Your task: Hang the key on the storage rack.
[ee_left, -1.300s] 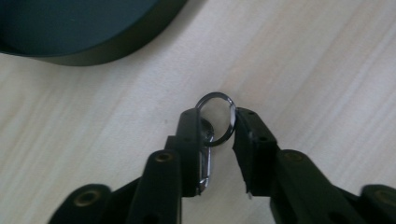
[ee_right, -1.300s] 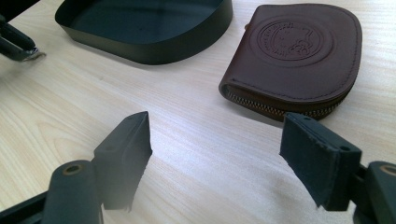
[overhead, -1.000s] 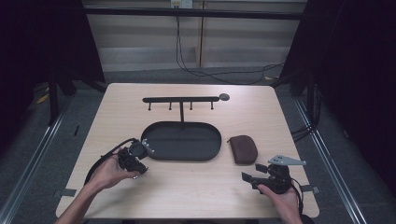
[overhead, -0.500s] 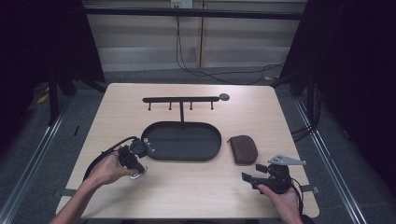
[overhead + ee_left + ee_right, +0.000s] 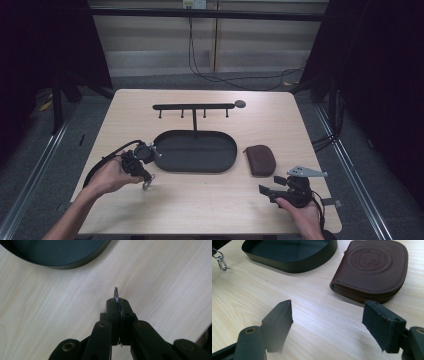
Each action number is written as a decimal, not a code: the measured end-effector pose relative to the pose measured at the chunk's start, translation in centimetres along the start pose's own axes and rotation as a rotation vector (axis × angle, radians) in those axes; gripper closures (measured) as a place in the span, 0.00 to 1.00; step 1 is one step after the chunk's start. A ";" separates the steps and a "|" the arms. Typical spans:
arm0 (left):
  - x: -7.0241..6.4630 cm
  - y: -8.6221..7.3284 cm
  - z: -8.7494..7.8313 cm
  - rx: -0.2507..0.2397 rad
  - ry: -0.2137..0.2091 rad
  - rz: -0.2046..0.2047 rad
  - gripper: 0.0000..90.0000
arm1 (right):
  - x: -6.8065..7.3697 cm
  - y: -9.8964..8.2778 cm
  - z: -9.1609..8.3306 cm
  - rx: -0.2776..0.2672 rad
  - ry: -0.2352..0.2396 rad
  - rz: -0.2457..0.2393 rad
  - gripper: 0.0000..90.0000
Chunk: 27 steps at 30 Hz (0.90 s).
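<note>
My left gripper (image 5: 143,176) is at the front left of the table, just off the left end of the black oval tray (image 5: 195,171). It is shut on a thin metal key ring (image 5: 116,293), which stands up edge-on from between its jaws. The ring and its small clasp (image 5: 146,185) hang just above the wood, and the clasp (image 5: 221,263) also shows in the right gripper view. My right gripper (image 5: 270,184) rests at the front right, open, with nothing between its jaws (image 5: 329,315). A brown zipped pouch (image 5: 372,267) lies flat just beyond it.
A black bar rack with small hooks (image 5: 194,106) stands behind the tray, rising on a post from the tray's far side. The pouch (image 5: 261,159) lies right of the tray. The tray's rim (image 5: 57,263) is close ahead of the left gripper. Bare wood lies between the two hands.
The left gripper has lifted a little with the key ring in its jaws, so the ring now hangs off the table. The right gripper has stayed put.
</note>
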<state>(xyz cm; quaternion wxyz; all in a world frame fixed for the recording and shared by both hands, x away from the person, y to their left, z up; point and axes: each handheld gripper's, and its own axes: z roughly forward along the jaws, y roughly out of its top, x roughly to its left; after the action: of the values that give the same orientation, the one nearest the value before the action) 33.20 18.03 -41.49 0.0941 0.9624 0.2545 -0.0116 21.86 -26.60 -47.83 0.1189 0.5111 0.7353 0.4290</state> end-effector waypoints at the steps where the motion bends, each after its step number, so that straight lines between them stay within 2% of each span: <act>1: -0.1 0.0 -0.2 0.006 0.008 0.008 0.99 | 0.0 0.0 0.0 0.002 0.001 0.000 0.26; 8: -0.5 0.2 -1.6 0.020 0.010 0.030 0.99 | 0.0 0.0 0.0 0.004 0.002 0.000 0.26; 16: -0.7 0.5 -2.7 0.032 0.021 0.034 0.99 | 0.0 0.0 0.0 0.004 0.003 0.000 0.26; 20: -0.4 0.8 -3.3 0.045 0.008 0.012 0.99 | 0.0 0.0 0.0 0.006 0.007 0.001 0.26; 21: -0.4 0.9 -3.5 0.034 0.012 -0.009 0.99 | 0.0 0.0 0.0 0.006 0.007 0.001 0.26; 22: -0.3 0.9 -3.7 0.038 0.007 0.004 0.99 | 0.0 0.0 0.0 0.005 0.006 0.001 0.26; 25: -0.2 1.1 -4.4 0.020 -0.002 -0.009 0.99 | 0.0 0.0 0.0 0.006 0.007 0.001 0.26; 27: 0.1 1.1 -4.8 0.005 0.023 0.000 0.99 | 0.0 0.0 0.0 0.007 0.005 -0.001 0.26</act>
<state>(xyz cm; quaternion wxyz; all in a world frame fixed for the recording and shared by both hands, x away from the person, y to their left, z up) 33.69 17.98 -36.59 0.0887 0.9628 0.2554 -0.0014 21.85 -26.55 -47.83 0.1153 0.5101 0.7373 0.4276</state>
